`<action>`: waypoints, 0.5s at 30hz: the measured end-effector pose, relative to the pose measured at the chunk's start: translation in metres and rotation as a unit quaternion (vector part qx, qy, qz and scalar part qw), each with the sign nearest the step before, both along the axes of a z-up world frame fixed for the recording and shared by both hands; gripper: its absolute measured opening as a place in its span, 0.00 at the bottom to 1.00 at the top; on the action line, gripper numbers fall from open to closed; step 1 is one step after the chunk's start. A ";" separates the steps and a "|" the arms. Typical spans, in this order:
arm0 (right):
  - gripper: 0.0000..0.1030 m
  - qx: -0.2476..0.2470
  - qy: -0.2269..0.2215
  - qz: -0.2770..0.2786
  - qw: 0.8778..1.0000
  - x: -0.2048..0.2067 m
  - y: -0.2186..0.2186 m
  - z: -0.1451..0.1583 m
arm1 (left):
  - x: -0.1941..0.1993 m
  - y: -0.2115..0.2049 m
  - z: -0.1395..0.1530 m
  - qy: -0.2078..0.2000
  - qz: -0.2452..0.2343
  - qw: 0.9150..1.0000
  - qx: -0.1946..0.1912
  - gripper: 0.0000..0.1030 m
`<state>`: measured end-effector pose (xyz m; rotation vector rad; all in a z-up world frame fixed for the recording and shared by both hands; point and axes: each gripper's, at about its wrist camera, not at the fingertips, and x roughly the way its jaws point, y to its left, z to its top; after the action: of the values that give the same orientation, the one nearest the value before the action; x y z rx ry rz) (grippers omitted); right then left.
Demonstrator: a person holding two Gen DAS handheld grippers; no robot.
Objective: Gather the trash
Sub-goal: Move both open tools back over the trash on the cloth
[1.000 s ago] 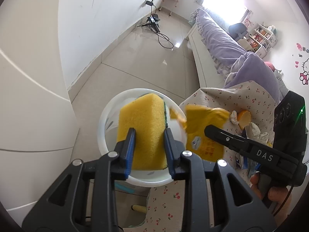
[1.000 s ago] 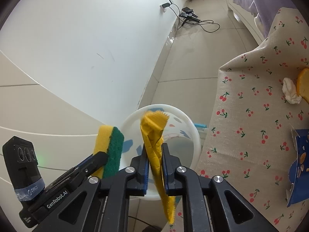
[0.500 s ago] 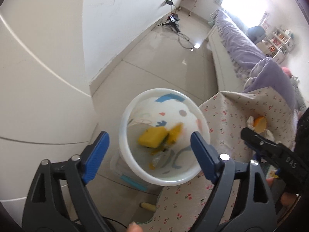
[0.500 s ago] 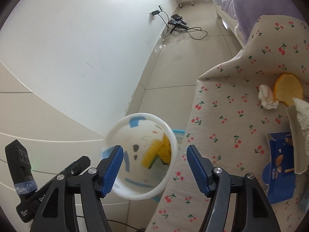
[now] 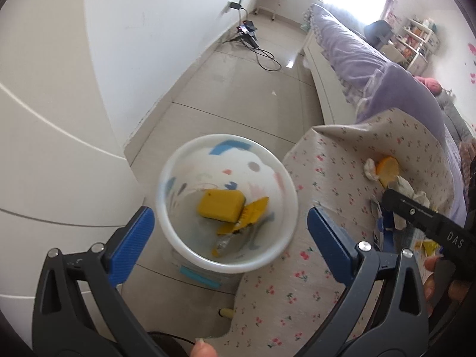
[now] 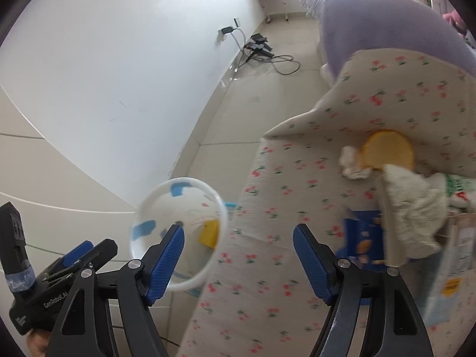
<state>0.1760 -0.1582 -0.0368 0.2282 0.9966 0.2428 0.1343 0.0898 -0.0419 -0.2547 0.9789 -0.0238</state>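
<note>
While your left gripper (image 5: 228,241) hangs over the bin (image 5: 175,235), its jaws stand wide apart with nothing between them, having just been opening. Your right gripper (image 6: 238,260) — jaws also apart and empty, also just opening — sits over the edge of the cloth (image 6: 267,282).

Bin: white, round, on the floor just beside the cloth-covered surface. Inside it lie the sponge (image 5: 220,204), yellow face up, and the yellow wrapper (image 5: 248,215) leaning against the sponge's right side; a smaller scrap beneath them is too blurred to name.

On the cloth, well apart from the bin:
- orange peel (image 6: 386,148), with a tissue (image 6: 352,163) touching its left edge
- cream rag (image 6: 413,205), overlapping the peel's lower edge
- blue packet (image 6: 361,238), partly under the rag

Your hand (image 5: 437,282) shows at the right edge of the left view, gripping the right tool's handle — a fingertip also shows at the bottom edge.
</note>
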 end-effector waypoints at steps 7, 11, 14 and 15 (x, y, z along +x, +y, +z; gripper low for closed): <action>0.77 -0.014 0.001 -0.032 0.999 -0.016 -0.050 0.010 | -0.006 -0.030 0.007 -0.005 -0.032 0.999 0.019 0.99; 0.80 -0.024 0.008 -0.051 0.998 -0.026 -0.082 0.010 | -0.009 -0.050 0.008 -0.007 -0.053 0.998 0.029 0.99; 0.84 -0.034 0.014 -0.065 0.997 -0.033 -0.102 0.008 | -0.010 -0.063 0.008 -0.008 -0.066 0.997 0.033 0.99; 0.84 -0.038 0.017 -0.071 0.997 -0.036 -0.109 0.007 | -0.011 -0.066 0.008 -0.009 -0.069 0.997 0.035 0.99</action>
<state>0.1402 -0.2671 -0.0298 0.2329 1.0161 0.0725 0.1235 0.0237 -0.0342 -0.1230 0.9771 -0.1176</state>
